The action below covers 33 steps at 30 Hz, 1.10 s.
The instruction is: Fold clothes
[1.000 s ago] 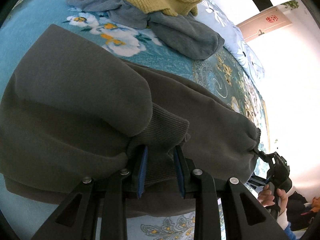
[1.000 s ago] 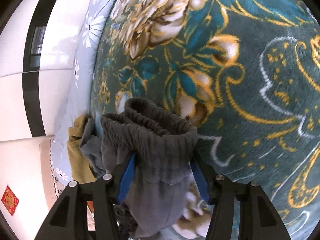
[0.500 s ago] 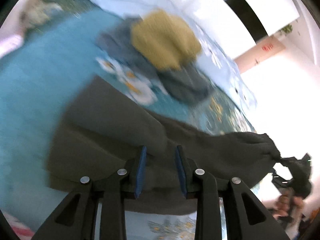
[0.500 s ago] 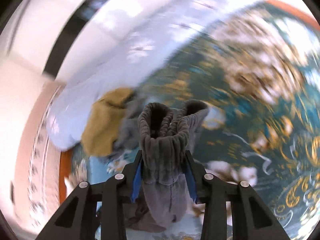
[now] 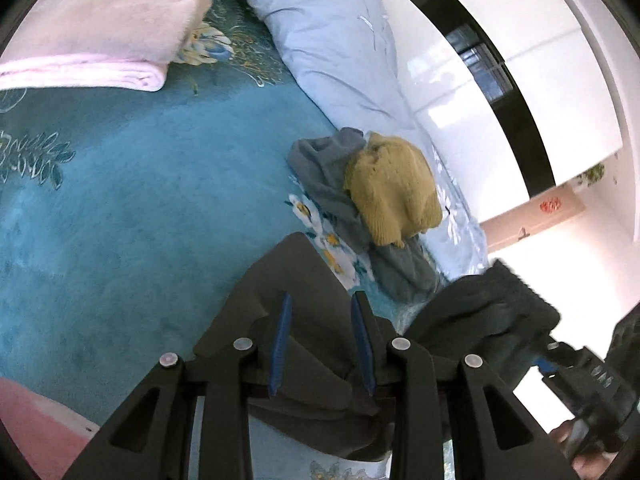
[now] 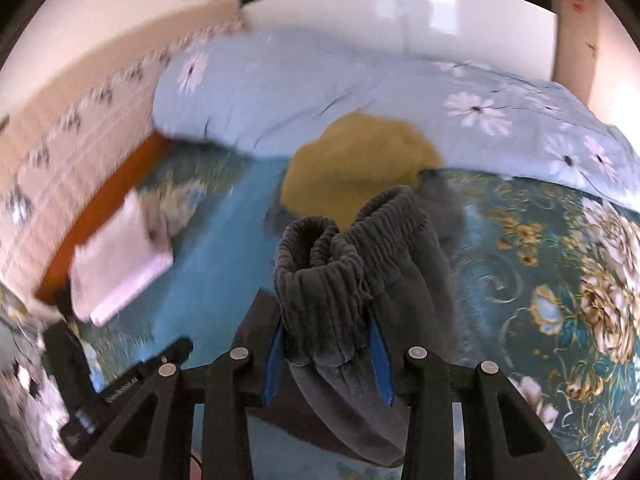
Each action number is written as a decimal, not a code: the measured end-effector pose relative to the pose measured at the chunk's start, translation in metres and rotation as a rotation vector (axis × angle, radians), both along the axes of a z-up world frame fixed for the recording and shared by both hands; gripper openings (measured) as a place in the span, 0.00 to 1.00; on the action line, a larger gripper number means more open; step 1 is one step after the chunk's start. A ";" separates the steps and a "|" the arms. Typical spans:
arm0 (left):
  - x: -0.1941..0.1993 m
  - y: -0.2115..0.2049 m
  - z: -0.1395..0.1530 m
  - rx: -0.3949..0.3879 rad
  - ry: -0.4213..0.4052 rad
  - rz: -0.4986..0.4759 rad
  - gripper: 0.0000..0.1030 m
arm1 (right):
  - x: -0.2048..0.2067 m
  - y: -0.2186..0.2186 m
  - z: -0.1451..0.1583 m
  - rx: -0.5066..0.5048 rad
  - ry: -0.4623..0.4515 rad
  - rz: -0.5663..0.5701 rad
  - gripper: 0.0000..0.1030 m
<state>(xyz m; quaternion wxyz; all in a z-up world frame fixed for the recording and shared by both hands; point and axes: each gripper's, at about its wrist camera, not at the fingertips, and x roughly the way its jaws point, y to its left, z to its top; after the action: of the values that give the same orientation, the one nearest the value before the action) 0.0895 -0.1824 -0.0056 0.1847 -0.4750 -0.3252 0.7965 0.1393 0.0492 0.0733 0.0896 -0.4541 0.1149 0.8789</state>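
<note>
You are holding the dark grey garment (image 5: 308, 320) off the bed (image 5: 120, 200): left tongs (image 5: 320, 340) are gripping a flat fold, right tongs (image 6: 326, 354) are clamping the bunched waistband (image 6: 320, 264). Its fold is looking unfinished; the yellow sweater (image 5: 394, 192) and grey clothing (image 5: 328, 184) are lying crumpled beyond.

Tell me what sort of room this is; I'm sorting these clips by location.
Most likely a bedroom: a bed with a teal floral bedspread, a light blue flowered quilt bunched along the wall side, and a wooden headboard.
</note>
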 end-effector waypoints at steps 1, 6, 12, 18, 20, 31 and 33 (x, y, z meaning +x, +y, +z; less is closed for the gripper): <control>0.000 -0.002 -0.001 0.006 -0.003 0.005 0.30 | -0.004 -0.011 -0.009 0.019 -0.024 0.018 0.39; 0.000 -0.017 -0.005 0.049 -0.017 0.051 0.31 | -0.025 -0.065 -0.051 0.114 -0.141 0.109 0.40; -0.001 -0.024 -0.009 0.072 -0.032 0.085 0.35 | -0.026 -0.093 -0.074 0.189 -0.195 0.176 0.51; -0.002 -0.029 -0.014 0.096 -0.051 0.114 0.35 | -0.021 -0.092 -0.065 0.097 -0.169 0.245 0.57; -0.001 -0.031 -0.015 0.107 -0.055 0.122 0.36 | -0.018 -0.080 -0.053 0.028 -0.134 0.237 0.58; -0.014 -0.001 -0.036 0.168 -0.182 -0.042 0.54 | 0.020 0.078 -0.046 -0.140 -0.085 -0.148 0.64; -0.016 0.014 -0.044 0.153 -0.243 -0.106 0.56 | 0.026 0.092 -0.059 -0.169 -0.120 -0.185 0.64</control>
<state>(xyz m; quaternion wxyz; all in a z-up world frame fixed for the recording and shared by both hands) 0.0738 -0.1685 -0.0497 0.2213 -0.5688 -0.3795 0.6953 0.1652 0.1414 0.0140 0.1386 -0.4991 0.2245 0.8254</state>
